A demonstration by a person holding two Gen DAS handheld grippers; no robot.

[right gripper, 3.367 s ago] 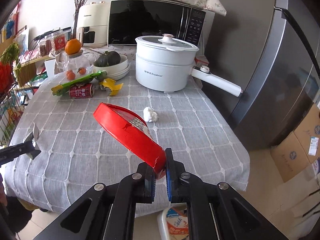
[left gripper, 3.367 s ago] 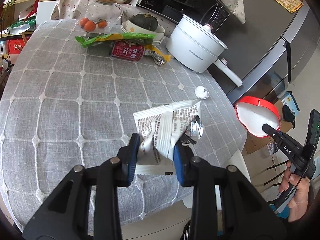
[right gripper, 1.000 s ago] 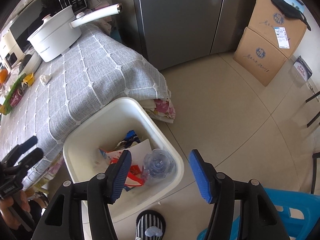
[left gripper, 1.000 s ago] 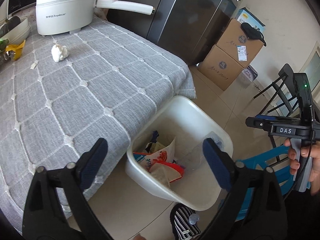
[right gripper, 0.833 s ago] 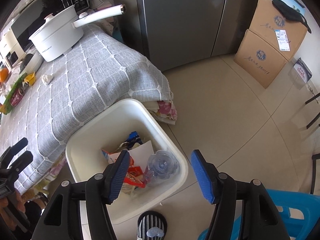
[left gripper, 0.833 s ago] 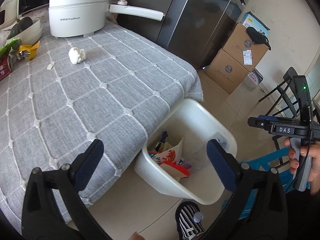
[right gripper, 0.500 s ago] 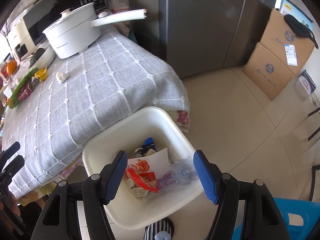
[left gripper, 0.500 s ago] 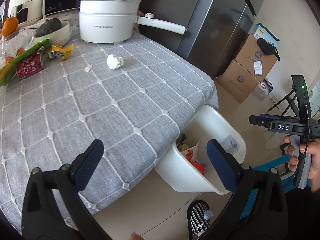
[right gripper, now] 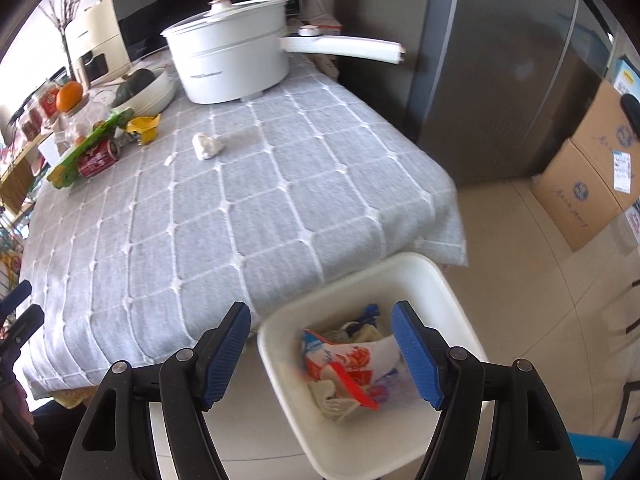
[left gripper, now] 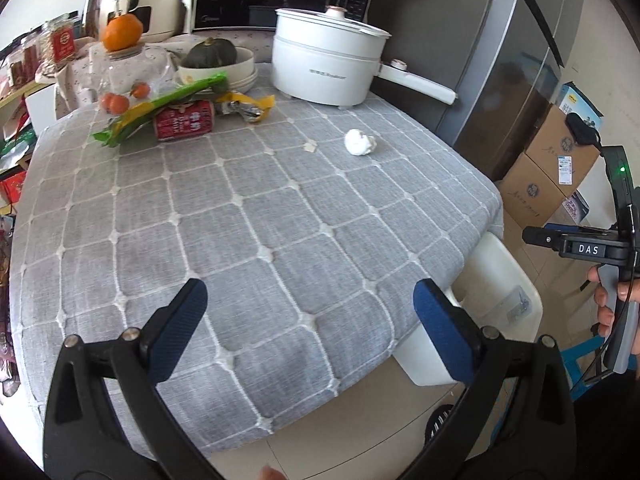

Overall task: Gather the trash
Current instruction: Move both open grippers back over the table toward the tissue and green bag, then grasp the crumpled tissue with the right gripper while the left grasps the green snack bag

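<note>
My left gripper point(left gripper: 310, 334) is open and empty above the near edge of the grey checked tablecloth point(left gripper: 248, 216). A crumpled white paper ball point(left gripper: 360, 142) lies far ahead on it, also in the right wrist view point(right gripper: 207, 145). A red can point(left gripper: 184, 121), a green wrapper point(left gripper: 160, 108) and a yellow wrapper point(left gripper: 250, 106) lie at the far left. My right gripper point(right gripper: 322, 354) is open and empty above the white bin point(right gripper: 448, 292), which holds wrappers point(right gripper: 348, 364).
A white electric pot point(left gripper: 326, 62) with a long handle stands at the table's back, beside a bowl with a squash point(left gripper: 212, 54). A steel fridge point(right gripper: 500, 72) and cardboard boxes point(right gripper: 588, 168) stand to the right of the table. The bin point(left gripper: 496, 276) sits on the floor at the table's corner.
Both grippers dropped their trash into the bin and opened. Both have since swung up and left from the bin toward the table.
</note>
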